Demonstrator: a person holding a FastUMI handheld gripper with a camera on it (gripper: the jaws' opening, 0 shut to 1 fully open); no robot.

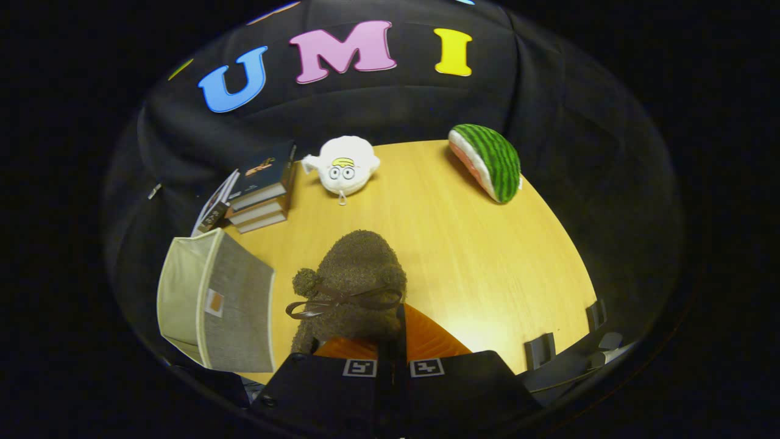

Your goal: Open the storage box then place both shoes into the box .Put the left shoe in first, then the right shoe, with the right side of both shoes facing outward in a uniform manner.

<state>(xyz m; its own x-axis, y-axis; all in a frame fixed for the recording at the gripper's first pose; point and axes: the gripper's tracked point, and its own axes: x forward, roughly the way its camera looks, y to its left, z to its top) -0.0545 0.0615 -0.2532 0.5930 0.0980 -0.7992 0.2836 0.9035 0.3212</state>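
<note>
First shoe in my grip, box open beside me, nothing packed yet.

My fingers (393,356) are pinched together on the fuzzy dark-brown slipper with a ribbon bow (356,286); its long axis runs straight ahead of me, and I judge the toe leads. Just left stands the open grey fabric storage box with a cream lining (241,305) on the round wooden table (487,268). Both placements remain.
</note>
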